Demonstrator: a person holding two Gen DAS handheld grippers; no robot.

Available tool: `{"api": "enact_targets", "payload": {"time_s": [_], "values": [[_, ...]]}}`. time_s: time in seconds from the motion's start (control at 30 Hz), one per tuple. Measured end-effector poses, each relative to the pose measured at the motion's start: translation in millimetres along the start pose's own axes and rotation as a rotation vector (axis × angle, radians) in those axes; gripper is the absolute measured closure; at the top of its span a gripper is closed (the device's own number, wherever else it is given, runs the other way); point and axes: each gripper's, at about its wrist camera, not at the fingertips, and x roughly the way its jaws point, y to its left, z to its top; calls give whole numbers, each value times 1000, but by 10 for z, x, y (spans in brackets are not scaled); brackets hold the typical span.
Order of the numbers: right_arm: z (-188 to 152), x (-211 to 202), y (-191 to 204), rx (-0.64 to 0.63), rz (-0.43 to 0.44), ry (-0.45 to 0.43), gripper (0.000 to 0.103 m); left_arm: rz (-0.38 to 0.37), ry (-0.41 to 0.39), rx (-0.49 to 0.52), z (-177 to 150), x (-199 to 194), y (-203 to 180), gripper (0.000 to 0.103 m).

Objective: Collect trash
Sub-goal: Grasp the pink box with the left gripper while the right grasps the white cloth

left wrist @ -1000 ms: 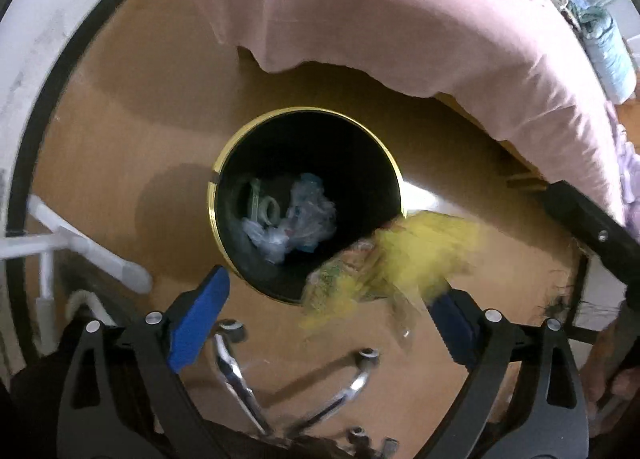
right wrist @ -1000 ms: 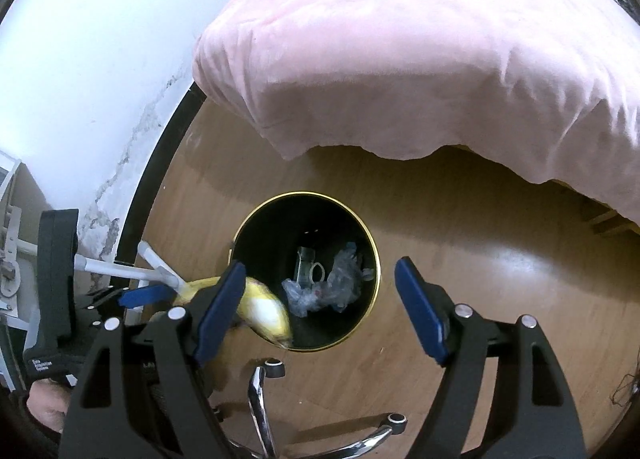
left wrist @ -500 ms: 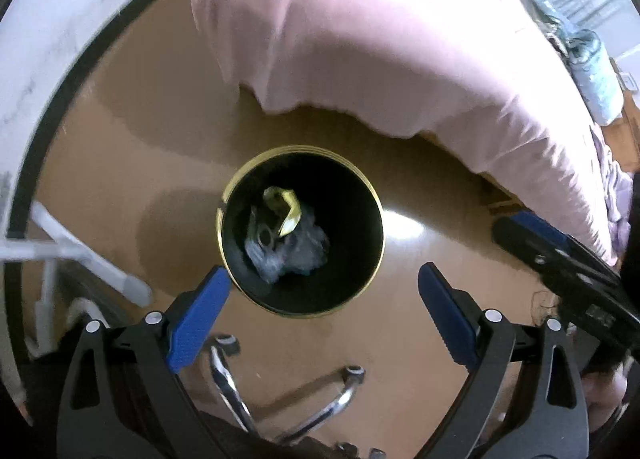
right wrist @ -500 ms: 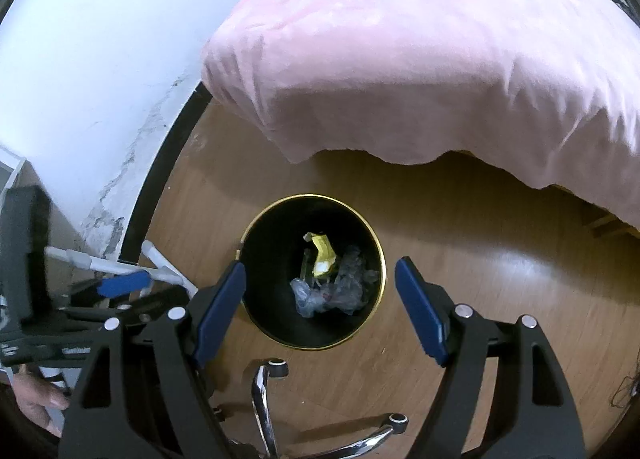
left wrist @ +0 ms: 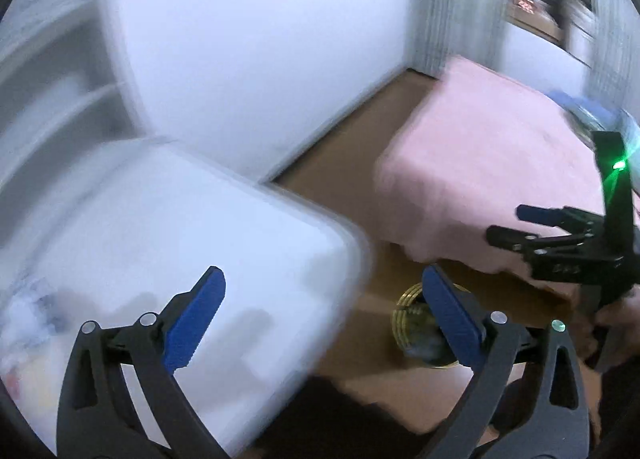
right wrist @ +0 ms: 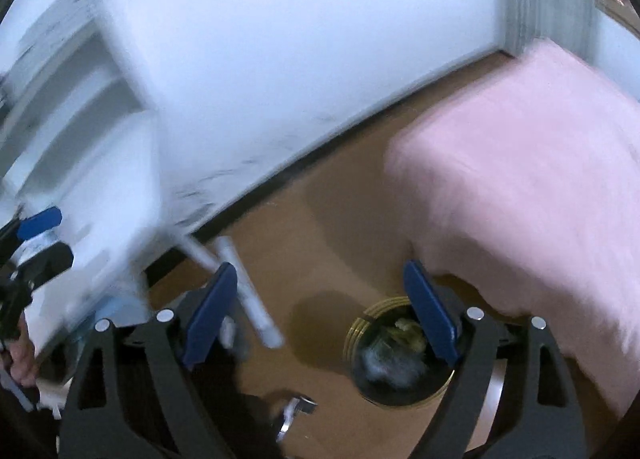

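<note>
both views are blurred. the pink-covered bed [right wrist: 520, 187] fills 3 o'clock, the white surface [left wrist: 172, 243] spreads at 9 o'clock. the gold-rimmed bin [right wrist: 400, 363] stands on the wood floor [right wrist: 320, 243] at 5 o'clock, crumpled trash [right wrist: 394, 355] inside. the left gripper [left wrist: 324, 319] has its fingers spread and empty; the right gripper [right wrist: 322, 319] has just been opening, nothing between them.

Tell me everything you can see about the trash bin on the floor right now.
The trash bin is a round, upright can, black inside with a gold-coloured rim that looks metallic. It stands on the brown wood-look floor near the corner of the pink bed cover. Inside lie crumpled clear plastic and a yellowish scrap, blurred. A blue finger pad hides part of it. Nothing visibly touches it besides the floor.
</note>
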Motion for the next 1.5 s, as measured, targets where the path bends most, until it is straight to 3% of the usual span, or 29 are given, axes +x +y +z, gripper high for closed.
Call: {"api": "enact_targets", "payload": {"time_s": [0.17, 0.3, 0.47, 0.6, 0.7, 0.77, 0.8, 0.83, 1.13, 1.3, 1.37, 1.43, 1.5], "values": [[316, 352, 1639, -285, 237, 20, 21, 309, -18, -181, -565, -709, 1495, 7], [373, 572, 2921, -490, 394, 48, 21, 496, 24, -361, -1210, -1154, 2496, 7], [381, 813, 3983, -639, 472, 70, 21, 564, 74, -522, -1824, -1430, 3166, 7], [379, 1100, 4444, -700, 441, 97, 22, 561, 79, -545, -2049, -1447, 3421, 7], [393, 1310, 4658, -726, 401, 125, 28, 549, 80, -540, -2074, -1408, 3508, 7], [372, 1417, 4717, -734, 367, 158, 45, 540, 73, -540, -2083, -1396, 3577, 7], [353, 1434, 4694, -729, 369, 165, 69, 535, 72, -542, -2101, -1373, 3628, 7], [361, 1404, 4646, -715, 378, 172, 84, 532, 73, -545, -2105, -1345, 3680, 7], [503, 1014, 4363, -620, 446, 115, 87, 485, 93, -509, -1985, -982, 3890, 7], [508, 836, 4138, -590, 455, 109, 87, 451, 97, -564, -1998, -826, 4063, 9], [498, 774, 3997, -565, 455, 110, 87, 448, 94, -561, -1997, -820, 4076, 23], [496, 721, 3854, -543, 447, 104, 87, 398, 99, -555, -1994, -826, 4055, 52], [491, 659, 3692, -518, 435, 93, 87, 388, 107, -547, -1988, -859, 4001, 53]]}}
